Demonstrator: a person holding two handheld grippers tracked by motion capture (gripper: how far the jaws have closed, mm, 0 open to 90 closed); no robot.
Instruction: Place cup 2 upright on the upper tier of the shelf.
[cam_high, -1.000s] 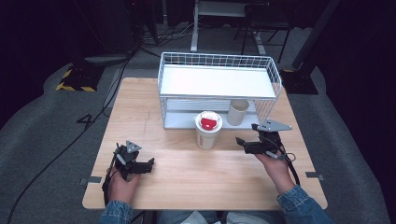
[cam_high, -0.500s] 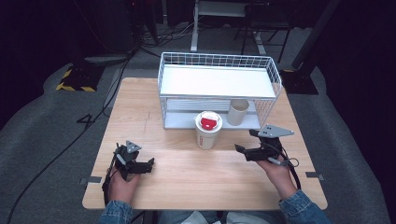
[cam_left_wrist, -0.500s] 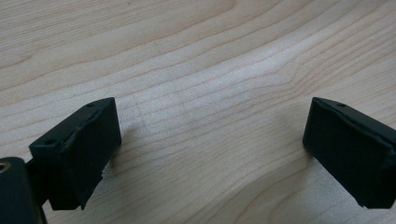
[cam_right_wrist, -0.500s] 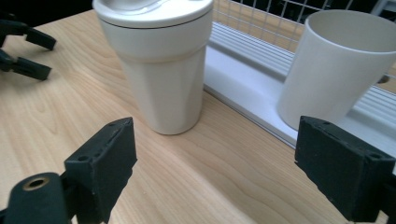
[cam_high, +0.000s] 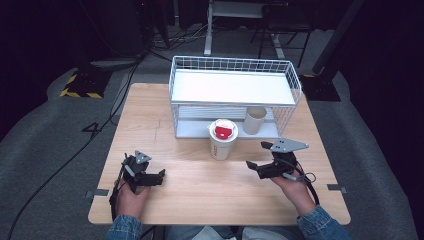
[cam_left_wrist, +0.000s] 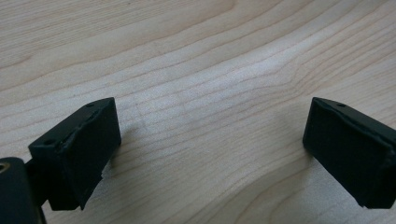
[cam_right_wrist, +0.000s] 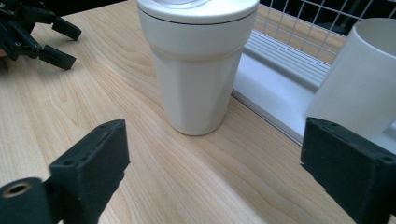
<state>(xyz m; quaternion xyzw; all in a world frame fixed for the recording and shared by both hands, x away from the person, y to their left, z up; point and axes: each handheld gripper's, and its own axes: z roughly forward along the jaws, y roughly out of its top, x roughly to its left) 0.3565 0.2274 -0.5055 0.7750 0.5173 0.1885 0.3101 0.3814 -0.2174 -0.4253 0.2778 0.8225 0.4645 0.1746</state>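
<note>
Since the earlier frame the right gripper (cam_high: 255, 167) has drawn back from the lidded cup (cam_high: 222, 140) toward the person, and its jaws have just been opening, with nothing between them. In the right gripper view they stand wide apart, pointing at the cup (cam_right_wrist: 198, 65), which rests upright on the tabletop (cam_high: 200, 185) clear of both pads. In the high view the cup sits just in front of the wire rack (cam_high: 232, 95), at about ten o'clock from the right gripper. A second, open cup (cam_high: 255, 120) stands on the rack's lower shelf, at about one o'clock from the lidded one. The left gripper (cam_high: 160, 175) has kept its place near the tabletop's front left, at about eight o'clock from the lidded cup; its jaws are apart over bare wood (cam_left_wrist: 210, 93).
</note>
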